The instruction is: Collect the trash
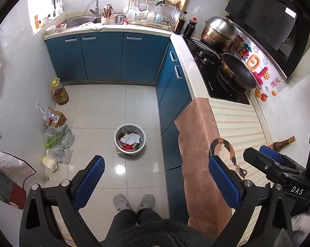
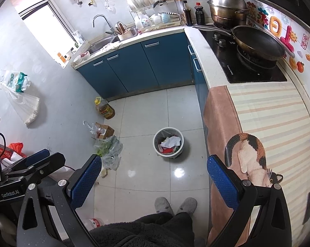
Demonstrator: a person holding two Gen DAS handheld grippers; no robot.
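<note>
Trash bin [image 1: 130, 139], lined and part-full of paper and wrappers, stands on the tiled floor [image 1: 101, 107] at 12 o'clock from the person's slippers [image 1: 134, 202]. Plastic bags of greens [image 1: 59, 139] at bin's 9 o'clock, oil bottle [image 1: 59, 92] at 10. Left gripper [image 1: 155, 177] wide open, empty. Right gripper [image 2: 155, 175] wide open, empty. Cat-print mat [image 2: 257, 123] on counter at 3 o'clock.

Left tool [image 1: 156, 170] and right tool [image 2: 153, 169] gape (both empty).
</note>
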